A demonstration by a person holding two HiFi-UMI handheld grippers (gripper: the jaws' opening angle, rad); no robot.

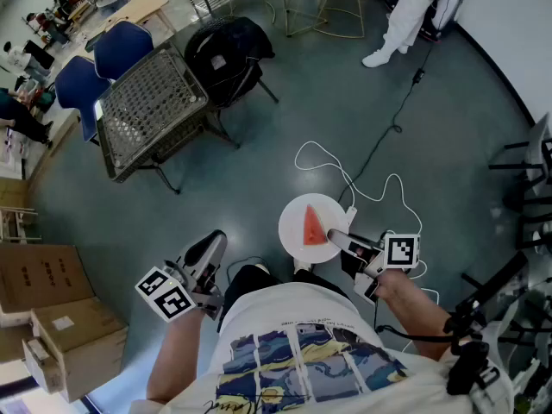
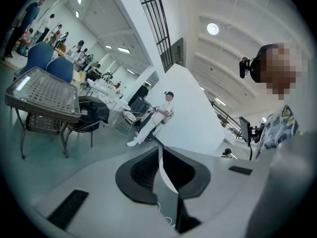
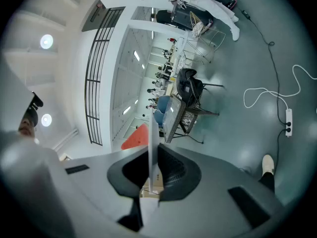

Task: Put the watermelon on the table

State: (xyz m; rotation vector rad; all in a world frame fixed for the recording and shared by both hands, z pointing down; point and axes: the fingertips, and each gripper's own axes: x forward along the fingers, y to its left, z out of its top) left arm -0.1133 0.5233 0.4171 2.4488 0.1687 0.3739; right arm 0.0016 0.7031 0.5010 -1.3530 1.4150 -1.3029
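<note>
A red wedge of watermelon [image 1: 312,227] lies on a small round white plate [image 1: 293,212], held in the air in front of me above the grey floor. My right gripper [image 1: 335,238] is shut on the plate's near right rim. In the right gripper view the plate [image 3: 152,128] runs edge-on between the pads, with the watermelon [image 3: 136,137] to its left. My left gripper [image 1: 207,253] hangs low at the left, apart from the plate, jaws together and holding nothing. The mesh-topped table [image 1: 151,110] stands far off at the upper left, also visible from the left gripper [image 2: 42,90].
Two blue chairs [image 1: 121,46] stand behind the table and a black chair with a bag [image 1: 228,50] to its right. A white cable and power strip [image 1: 349,192] lie on the floor ahead. Cardboard boxes [image 1: 43,274] sit at the left. A person in white [image 1: 405,15] stands far ahead.
</note>
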